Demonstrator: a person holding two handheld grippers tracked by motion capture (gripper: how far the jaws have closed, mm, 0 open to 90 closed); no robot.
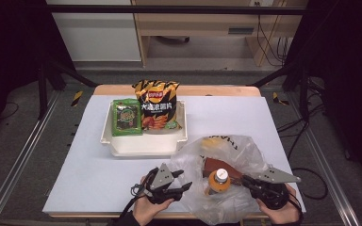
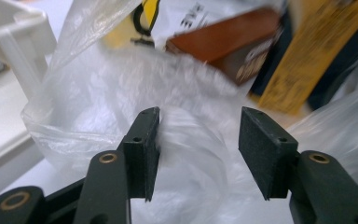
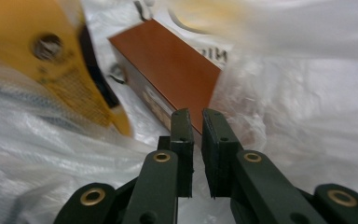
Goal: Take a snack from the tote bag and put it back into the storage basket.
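We work the plastic bag (image 1: 226,188).
Crinkled, translucent, showing a brown box (image 3: 172,70); left gripper (image 2: 198,140) half open around a fold, right gripper (image 3: 196,135) nearly closed.

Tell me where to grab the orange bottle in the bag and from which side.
Grip the orange bottle round its neck just under the white cap, coming straight down through the plastic bag mouth: it stands upright, cap uppermost, with film crowding its sides.
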